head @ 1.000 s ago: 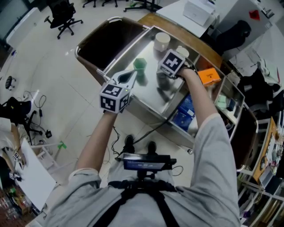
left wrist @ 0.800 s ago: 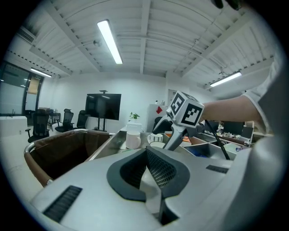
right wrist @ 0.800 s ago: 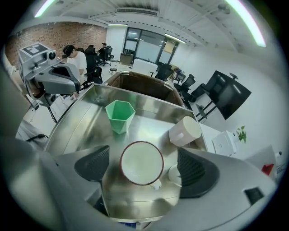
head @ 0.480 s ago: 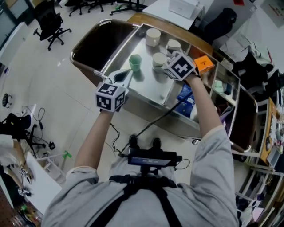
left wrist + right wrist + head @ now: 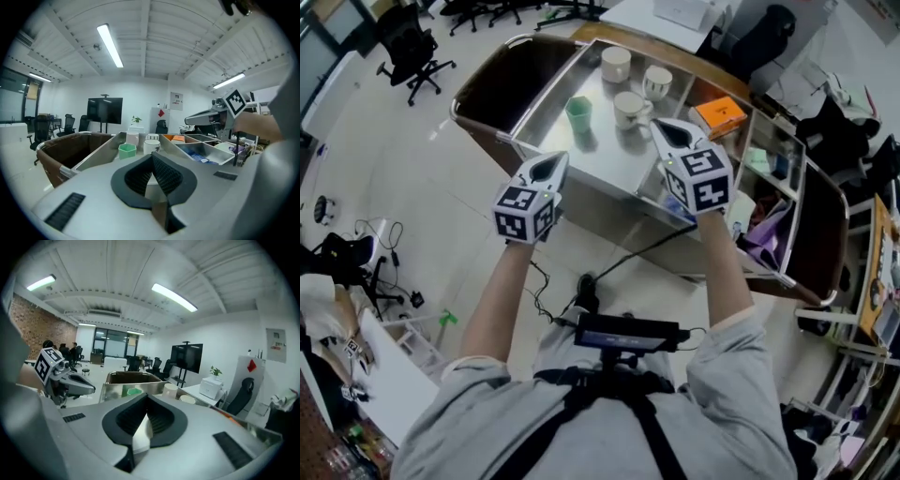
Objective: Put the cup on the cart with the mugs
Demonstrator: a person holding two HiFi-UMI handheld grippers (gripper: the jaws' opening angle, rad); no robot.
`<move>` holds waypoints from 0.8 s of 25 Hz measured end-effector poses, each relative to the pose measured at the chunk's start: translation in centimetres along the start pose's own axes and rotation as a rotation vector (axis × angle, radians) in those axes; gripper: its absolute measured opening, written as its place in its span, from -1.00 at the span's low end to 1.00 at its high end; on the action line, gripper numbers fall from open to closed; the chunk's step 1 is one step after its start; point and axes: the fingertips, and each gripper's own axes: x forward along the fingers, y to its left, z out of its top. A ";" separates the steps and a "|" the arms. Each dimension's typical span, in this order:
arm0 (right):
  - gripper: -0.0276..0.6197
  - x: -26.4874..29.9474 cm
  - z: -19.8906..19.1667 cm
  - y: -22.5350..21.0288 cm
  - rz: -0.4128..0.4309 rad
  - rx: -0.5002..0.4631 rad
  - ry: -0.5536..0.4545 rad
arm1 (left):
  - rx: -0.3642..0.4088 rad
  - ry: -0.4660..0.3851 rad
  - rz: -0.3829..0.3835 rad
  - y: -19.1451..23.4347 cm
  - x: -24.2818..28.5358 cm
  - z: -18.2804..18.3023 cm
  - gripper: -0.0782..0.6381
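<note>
On the cart's steel top (image 5: 581,155) a green cup (image 5: 577,110) stands left of three white mugs; the nearest mug (image 5: 628,109) is beside it. My right gripper (image 5: 659,125) hangs above the cart's near edge, short of that mug. Its jaws have just been closing and are shut with nothing between them (image 5: 146,397). My left gripper (image 5: 557,160) hovers off the cart's front edge, shut and empty (image 5: 151,158). The left gripper view shows the green cup (image 5: 127,150) and a mug (image 5: 151,146) ahead; the right gripper view shows the green cup (image 5: 133,391) too.
A brown bin (image 5: 511,80) hangs at the cart's left end. Right of the steel top are compartments with an orange box (image 5: 719,114) and blue items. An office chair (image 5: 408,47) stands on the floor to the left; a cable runs under the cart.
My right gripper has pulled back and up from the mugs, leaving a white mug standing beside the green cup, and it has shut. The left gripper has drawn back a little.
</note>
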 end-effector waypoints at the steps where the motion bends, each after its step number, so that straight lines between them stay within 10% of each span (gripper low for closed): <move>1: -0.90 -1.1 -0.5 0.2 -0.002 0.035 -0.021 | -0.007 -0.002 0.015 -0.5 -0.6 -0.3 -0.77; 11: -0.90 -10.8 -8.3 3.6 -0.030 0.317 -0.079 | -0.063 -0.001 0.141 -4.7 -7.7 -4.3 -0.77; 20: -0.90 -15.9 -12.3 4.6 -0.055 0.341 -0.065 | -0.117 0.015 0.226 -6.9 -12.8 -8.2 -0.77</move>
